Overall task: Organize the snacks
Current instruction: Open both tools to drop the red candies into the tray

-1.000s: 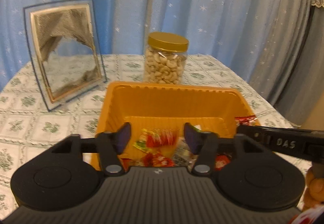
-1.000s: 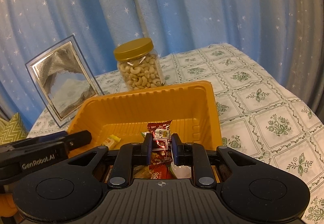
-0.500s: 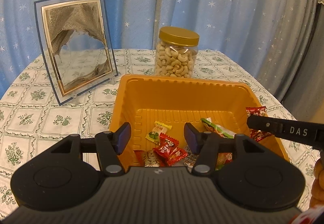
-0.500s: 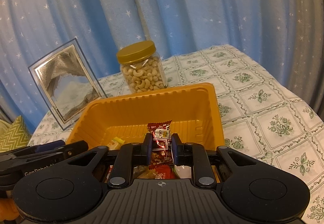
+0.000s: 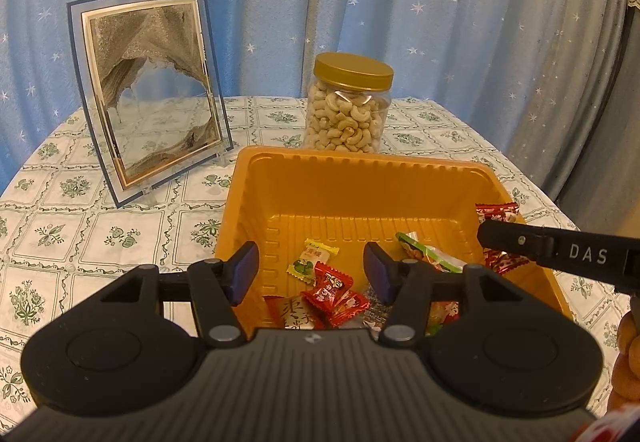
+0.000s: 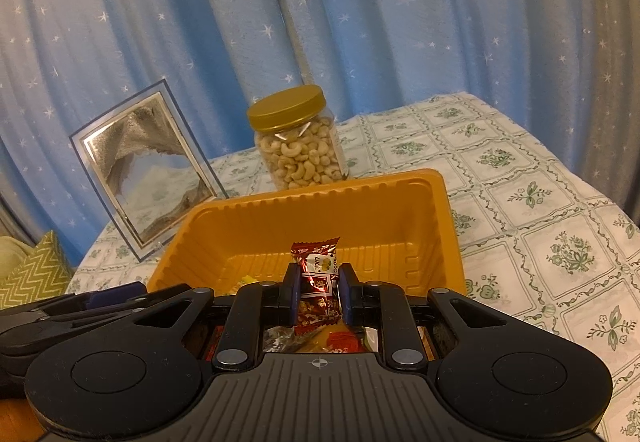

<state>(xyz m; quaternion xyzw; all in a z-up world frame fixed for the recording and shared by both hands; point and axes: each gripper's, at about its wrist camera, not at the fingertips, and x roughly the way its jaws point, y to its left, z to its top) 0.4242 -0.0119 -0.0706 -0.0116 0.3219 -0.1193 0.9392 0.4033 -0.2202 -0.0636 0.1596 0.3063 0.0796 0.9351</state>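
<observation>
My right gripper (image 6: 319, 284) pinched a red snack packet (image 6: 316, 274) above the near part of the orange tray (image 6: 400, 186). My left gripper (image 5: 312, 274) stood spread and empty over the loose candies (image 5: 334, 288). The tray's far half (image 5: 360, 198) was bare, its rim just before the cashew jar (image 5: 347, 110).

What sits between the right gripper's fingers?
A red candy wrapper, pinched by the right gripper above the orange tray; the right wrist view shows it.

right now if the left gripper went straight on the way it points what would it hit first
Most likely the loose candies on the floor of the orange tray, between the open left gripper's fingers; depth is hard to judge.
</observation>
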